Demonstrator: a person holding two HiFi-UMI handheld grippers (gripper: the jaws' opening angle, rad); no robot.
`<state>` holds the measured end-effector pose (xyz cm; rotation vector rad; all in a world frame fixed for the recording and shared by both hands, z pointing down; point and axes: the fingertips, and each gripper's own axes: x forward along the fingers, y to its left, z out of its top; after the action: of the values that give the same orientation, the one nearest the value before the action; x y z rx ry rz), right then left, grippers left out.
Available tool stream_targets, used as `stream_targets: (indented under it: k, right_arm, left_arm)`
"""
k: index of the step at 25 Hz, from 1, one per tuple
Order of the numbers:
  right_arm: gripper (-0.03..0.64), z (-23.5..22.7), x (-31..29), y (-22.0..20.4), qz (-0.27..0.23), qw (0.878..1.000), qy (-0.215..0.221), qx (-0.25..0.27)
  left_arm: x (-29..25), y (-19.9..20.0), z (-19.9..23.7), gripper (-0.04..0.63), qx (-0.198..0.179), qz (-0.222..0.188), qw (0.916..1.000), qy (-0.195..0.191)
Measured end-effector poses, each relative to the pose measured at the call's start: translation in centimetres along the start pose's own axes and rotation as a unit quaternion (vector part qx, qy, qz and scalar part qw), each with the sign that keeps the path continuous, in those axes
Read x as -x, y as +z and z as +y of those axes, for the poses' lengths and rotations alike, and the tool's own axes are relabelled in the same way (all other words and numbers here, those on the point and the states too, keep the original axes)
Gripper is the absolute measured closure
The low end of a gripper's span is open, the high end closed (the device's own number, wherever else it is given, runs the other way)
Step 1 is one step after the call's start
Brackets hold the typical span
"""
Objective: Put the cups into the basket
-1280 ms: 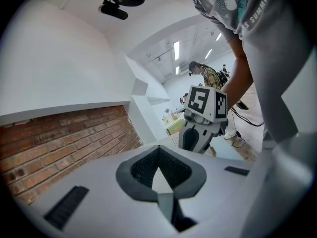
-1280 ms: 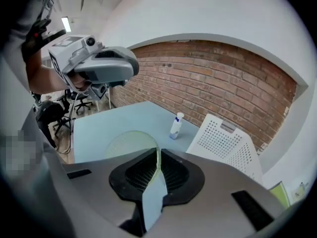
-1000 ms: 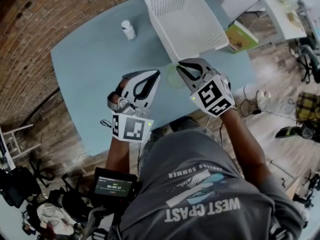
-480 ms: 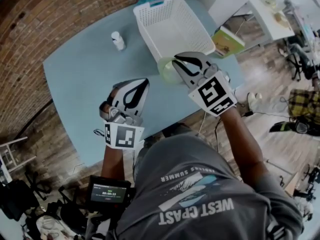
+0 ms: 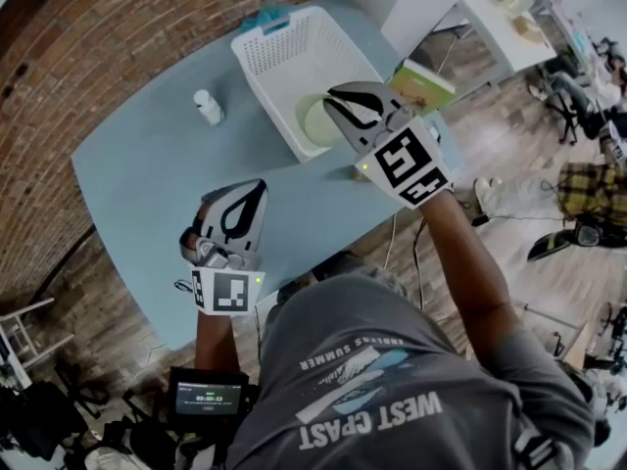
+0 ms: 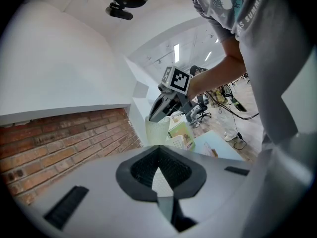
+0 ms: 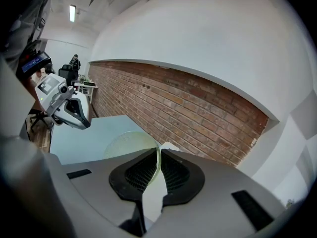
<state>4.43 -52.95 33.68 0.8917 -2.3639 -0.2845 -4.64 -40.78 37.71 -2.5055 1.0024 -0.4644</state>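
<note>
Leftmost on the blue table (image 5: 147, 194) stands a small white bottle (image 5: 207, 106), upright, with bare tabletop all round it. At about 5 o'clock from it, well apart, the left gripper (image 5: 259, 188) hovers over the table's near part. Its jaws are brought together at the tips with nothing between them, and they point toward 12 o'clock.

Next comes the white mesh basket (image 5: 257, 78), at 1 o'clock from that gripper and set toward the table's far edge, its long side running from 5 to 11 o'clock. A pale green cup (image 5: 315, 123) hangs over the basket's near right corner, just above the rim. The left gripper view shows it roughly upright, long axis near vertical and mouth up. The basket's open mesh floor lies at 11 o'clock from the cup.

Over the cup, the right gripper (image 5: 335, 101) is clamped on the cup's thin wall at the rim, one pad on either side of the wall.

At 3 o'clock from the basket, a green book (image 5: 423, 84) lies at the table's right edge.
</note>
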Motion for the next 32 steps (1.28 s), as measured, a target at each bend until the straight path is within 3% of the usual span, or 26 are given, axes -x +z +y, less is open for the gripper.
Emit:
stream_targets:
  k: [17,22,32]
  right_arm:
    - [0.578,-5.8,-4.5,-2.3,0.028,0.999,-0.012,0.011]
    - [0.578,-6.8,-6.7,-3.8,0.044,0.999,-0.004,0.013]
    - [0.578,-8.0,-11.0,-7.4,0.075,0.997,0.011,0.018]
  left_arm:
    - [-0.6,-0.7,0.2,0.595,0.015,0.019,0.9996,0.011]
    - [-1.0,-0.9,0.7,0.595,0.0,0.046,0.9989,0.012]
    - [-1.7,-2.2,0.6,0.595,0.024,0.045,0.9984,0.024]
